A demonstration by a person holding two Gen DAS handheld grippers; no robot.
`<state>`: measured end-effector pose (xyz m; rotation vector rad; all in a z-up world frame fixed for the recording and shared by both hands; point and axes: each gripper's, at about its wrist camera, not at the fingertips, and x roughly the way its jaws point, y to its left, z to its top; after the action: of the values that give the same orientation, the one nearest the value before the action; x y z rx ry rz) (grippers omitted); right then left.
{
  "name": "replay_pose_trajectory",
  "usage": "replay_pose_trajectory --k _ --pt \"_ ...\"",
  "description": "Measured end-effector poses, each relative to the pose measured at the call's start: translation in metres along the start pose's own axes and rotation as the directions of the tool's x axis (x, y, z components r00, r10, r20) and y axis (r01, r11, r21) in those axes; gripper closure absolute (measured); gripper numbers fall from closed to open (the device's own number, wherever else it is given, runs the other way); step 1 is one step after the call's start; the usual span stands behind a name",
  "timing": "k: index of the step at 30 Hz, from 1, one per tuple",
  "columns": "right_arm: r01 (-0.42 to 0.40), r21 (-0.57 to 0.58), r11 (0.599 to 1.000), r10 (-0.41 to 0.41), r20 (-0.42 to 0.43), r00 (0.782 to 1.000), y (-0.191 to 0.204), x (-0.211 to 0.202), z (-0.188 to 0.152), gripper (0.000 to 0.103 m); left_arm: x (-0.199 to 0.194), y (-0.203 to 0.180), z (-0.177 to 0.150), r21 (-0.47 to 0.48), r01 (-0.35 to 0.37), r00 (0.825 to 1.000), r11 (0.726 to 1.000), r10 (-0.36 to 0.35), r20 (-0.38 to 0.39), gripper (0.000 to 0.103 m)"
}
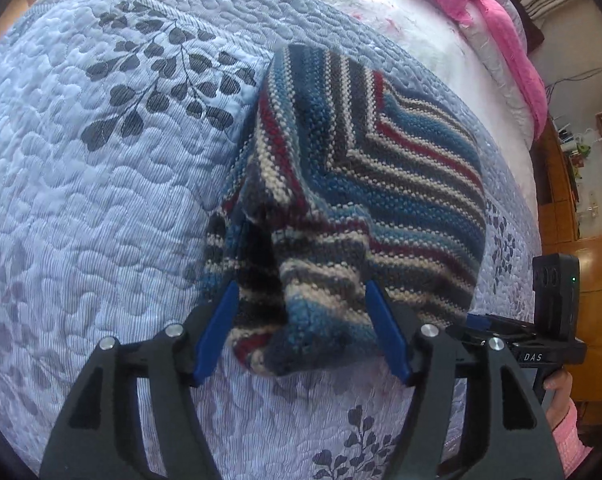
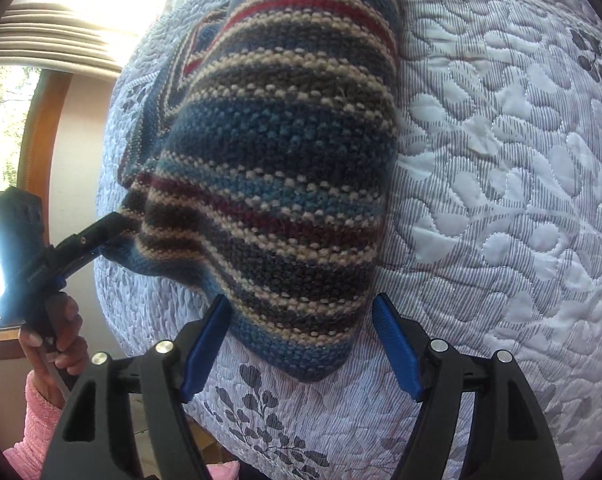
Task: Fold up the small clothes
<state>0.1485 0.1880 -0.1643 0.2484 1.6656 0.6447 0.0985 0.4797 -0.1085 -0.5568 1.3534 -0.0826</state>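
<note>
a: so what are we dealing with?

b: one striped knit garment [image 1: 365,184], lying on the quilted bedspread [image 1: 101,200] towards the near edge of the bed. thick wool by the look of it, so i'd judge it soft, floppy and light, with a rough grip, not slippery. nothing fragile, though loose stitches could snag on a fingertip.

a: where would you take hold?

b: at the near hem, one corner per tool. the bunched fold near the left gripper [image 1: 301,328] is bulky, so pinch a single edge, not the whole lump. the flat corner in front of the right gripper [image 2: 301,340] looks the easier bite.

a: are the tools on it?

b: the left one has its blue pads [image 1: 217,332] spread either side of the bunched cloth, not closed on it. seen from the right wrist, though, its tip looks to be touching the knit edge. the right one stands wide apart too, corner between the fingers, nothing clamped.

a: counts?

b: one garment, two grippers, one bedspread, and pink pillows [image 1: 497,32] at the far end; i can't count those surely.
</note>
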Motion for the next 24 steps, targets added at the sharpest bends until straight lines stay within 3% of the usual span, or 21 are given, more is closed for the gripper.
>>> replay_pose_trajectory --k 1,2,3,4,5,9,11,14,17,20,23,24 --pt "-0.003 -0.004 1.0 0.003 0.0 1.0 0.001 0.003 0.0 0.031 0.004 0.003 -0.001 -0.017 0.006 1.0 1.0 -0.007 -0.006 0.045" --pt "0.001 -0.014 1.0 -0.001 0.006 1.0 0.003 0.003 0.0 0.048 0.008 0.006 0.0 -0.028 0.018 1.0 0.999 -0.019 -0.014 0.055" --pt "0.024 -0.037 0.999 -0.024 0.018 1.0 0.006 0.003 -0.001 0.067 0.013 0.008 0.001 -0.04 0.05 0.998 0.998 -0.052 -0.036 0.079" --pt "0.036 -0.068 0.997 -0.033 0.034 0.999 0.011 0.0 -0.002 0.071 0.017 0.01 0.002 -0.063 0.088 0.994 0.994 -0.092 -0.055 0.089" --pt "0.036 -0.093 0.995 -0.031 0.052 0.998 0.014 -0.005 -0.005 0.077 0.018 0.011 0.003 -0.082 0.113 0.991 0.99 -0.118 -0.059 0.09" --pt "0.027 -0.154 0.988 -0.011 0.1 0.995 0.021 -0.026 -0.014 0.081 0.007 0.012 0.006 -0.055 0.067 0.998 0.996 -0.068 -0.011 0.091" --pt "0.04 -0.165 0.985 -0.025 0.089 0.996 0.017 -0.025 -0.016 0.081 0.01 0.021 0.005 -0.075 0.075 0.997 0.994 -0.076 -0.014 0.091" --pt "0.073 -0.156 0.985 -0.066 0.045 0.997 0.012 -0.005 -0.014 0.081 0.034 0.026 -0.004 -0.014 -0.014 0.999 1.0 0.014 -0.051 0.091" --pt "0.141 -0.197 0.97 -0.136 0.038 0.99 0.01 0.009 -0.016 0.081 0.051 0.026 -0.009 0.001 -0.041 0.998 0.999 0.041 -0.05 0.091" --pt "0.122 -0.187 0.975 -0.12 0.022 0.993 0.006 0.008 -0.015 0.079 0.052 0.021 -0.006 0.02 -0.065 0.996 0.998 0.066 -0.054 0.089" --pt "0.08 -0.166 0.983 -0.081 -0.001 0.997 0.002 -0.003 -0.01 0.064 0.04 0.015 0.0 0.028 -0.042 0.997 0.999 0.044 -0.065 0.079" --pt "0.05 -0.155 0.987 -0.051 -0.001 0.999 0.0 -0.01 -0.008 0.063 0.032 0.015 0.001 0.023 -0.02 0.998 1.0 0.022 -0.056 0.067"
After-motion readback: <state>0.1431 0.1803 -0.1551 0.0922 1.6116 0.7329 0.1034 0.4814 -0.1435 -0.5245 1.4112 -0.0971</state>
